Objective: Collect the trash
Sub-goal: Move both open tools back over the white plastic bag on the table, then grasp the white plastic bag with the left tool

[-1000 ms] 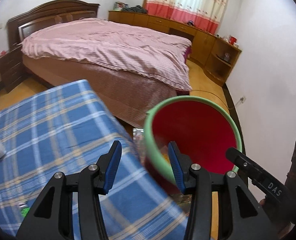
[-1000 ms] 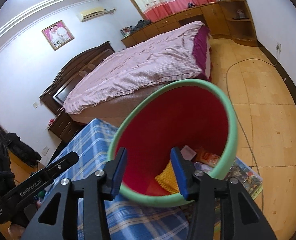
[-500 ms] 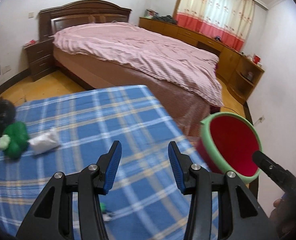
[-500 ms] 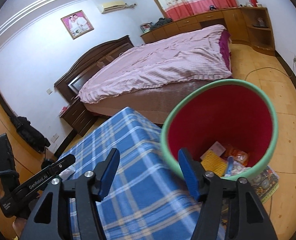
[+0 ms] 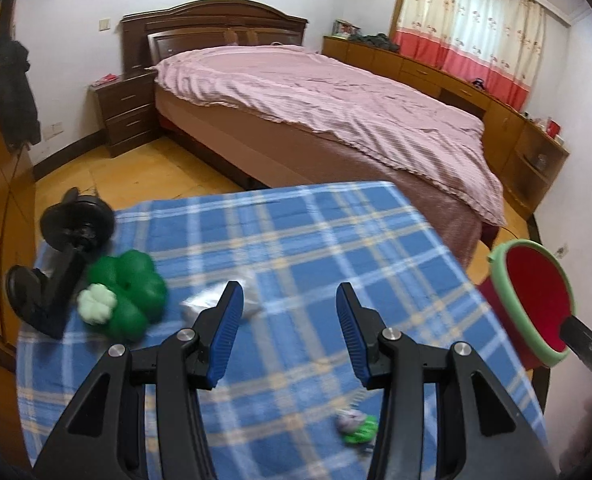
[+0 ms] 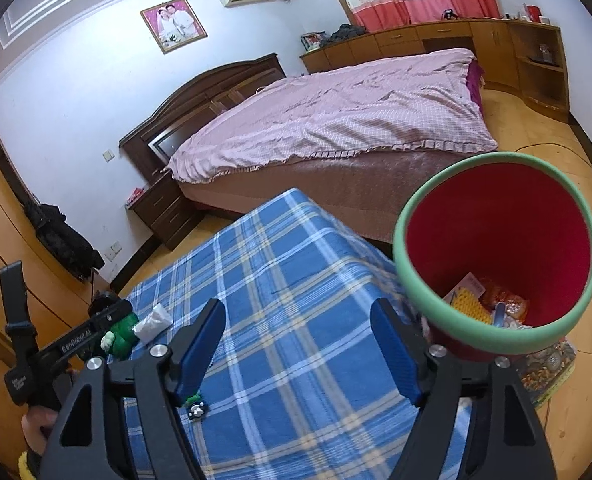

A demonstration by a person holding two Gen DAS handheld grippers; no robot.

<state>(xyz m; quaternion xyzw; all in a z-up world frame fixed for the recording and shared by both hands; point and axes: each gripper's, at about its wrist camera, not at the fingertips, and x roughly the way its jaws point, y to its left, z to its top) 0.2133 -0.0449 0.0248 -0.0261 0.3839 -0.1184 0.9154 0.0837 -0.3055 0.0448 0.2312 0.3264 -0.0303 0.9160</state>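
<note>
A red bin with a green rim (image 6: 496, 256) stands off the right edge of the blue plaid table (image 6: 296, 280) and holds several scraps. It shows at the right of the left wrist view (image 5: 536, 300). A crumpled white wrapper (image 5: 219, 300) lies on the table just past my left gripper (image 5: 287, 332), which is open and empty. A small green and white scrap (image 5: 356, 428) lies near its right finger. My right gripper (image 6: 296, 352) is open and empty above the table, left of the bin. The wrapper (image 6: 153, 320) and the scrap (image 6: 195, 402) also show there.
A green clover-shaped toy (image 5: 127, 296) and a black dumbbell-like stand (image 5: 59, 264) sit at the table's left. A large bed with a pink cover (image 5: 336, 108) lies beyond the table. A printed mat (image 6: 548, 368) lies under the bin on the wooden floor.
My left gripper has swung left, away from the bin and over the table, bringing the toy and wrapper into view. My right gripper has pulled back from the bin and opened wider.
</note>
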